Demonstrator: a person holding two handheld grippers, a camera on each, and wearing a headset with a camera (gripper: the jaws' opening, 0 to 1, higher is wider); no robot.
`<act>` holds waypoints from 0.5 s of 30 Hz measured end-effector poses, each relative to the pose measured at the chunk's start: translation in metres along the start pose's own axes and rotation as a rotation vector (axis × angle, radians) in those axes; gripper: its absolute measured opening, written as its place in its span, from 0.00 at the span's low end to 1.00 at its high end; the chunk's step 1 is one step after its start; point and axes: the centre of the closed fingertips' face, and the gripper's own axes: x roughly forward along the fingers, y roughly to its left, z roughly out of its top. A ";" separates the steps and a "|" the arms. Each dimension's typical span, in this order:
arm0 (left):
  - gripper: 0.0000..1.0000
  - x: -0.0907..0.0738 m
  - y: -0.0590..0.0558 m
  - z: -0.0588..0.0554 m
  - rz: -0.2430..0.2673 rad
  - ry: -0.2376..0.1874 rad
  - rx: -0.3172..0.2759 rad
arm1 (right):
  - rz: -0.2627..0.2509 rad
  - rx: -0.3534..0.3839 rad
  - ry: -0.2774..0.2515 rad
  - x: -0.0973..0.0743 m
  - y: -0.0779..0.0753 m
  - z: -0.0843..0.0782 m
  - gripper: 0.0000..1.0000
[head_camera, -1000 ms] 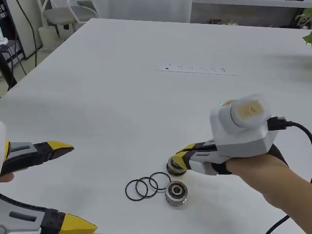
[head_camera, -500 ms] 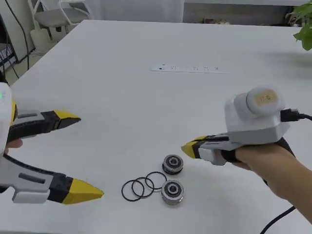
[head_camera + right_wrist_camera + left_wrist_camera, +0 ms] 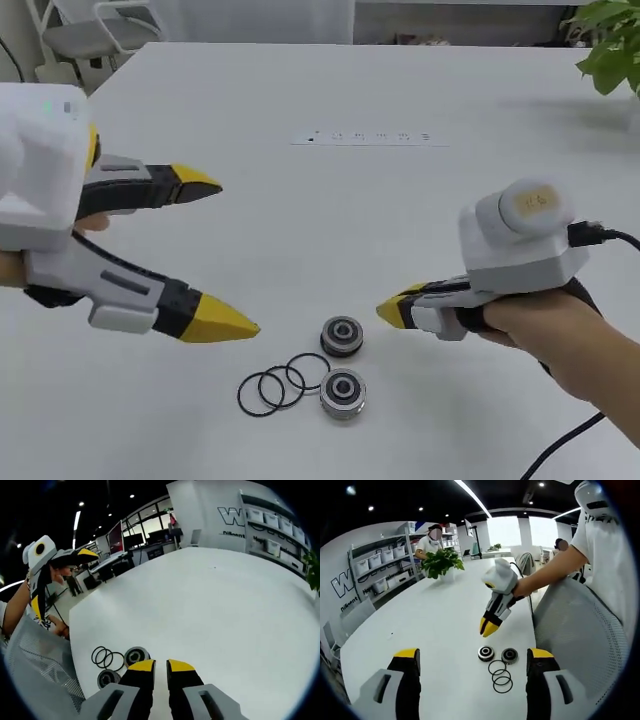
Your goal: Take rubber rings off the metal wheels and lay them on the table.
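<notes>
Two metal wheels lie on the white table (image 3: 300, 230), one (image 3: 342, 336) farther from me than the other (image 3: 343, 392). Three black rubber rings (image 3: 280, 386) lie overlapping just left of them. My right gripper (image 3: 385, 311) hovers shut and empty, its tip a short way right of the far wheel. The left gripper (image 3: 232, 257) stands wide open above and left of the rings. In the left gripper view the wheels (image 3: 486, 653) and rings (image 3: 501, 676) lie between that gripper's (image 3: 473, 655) spread jaws. The right gripper view has a wheel (image 3: 136, 656) just left of the right gripper (image 3: 161, 666).
A flush socket strip (image 3: 365, 137) sits in the table's middle, far side. A green plant (image 3: 610, 50) stands at the far right corner, and chairs (image 3: 75, 35) at the far left. A cable (image 3: 560, 450) trails from my right hand.
The right gripper has drawn back to the right, off the far wheel. The left gripper has risen and come in towards the rings. Wheels and rings lie as before.
</notes>
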 end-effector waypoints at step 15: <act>0.65 0.062 0.010 0.001 0.028 -0.006 0.036 | 0.077 -0.037 0.043 0.005 0.015 -0.015 0.19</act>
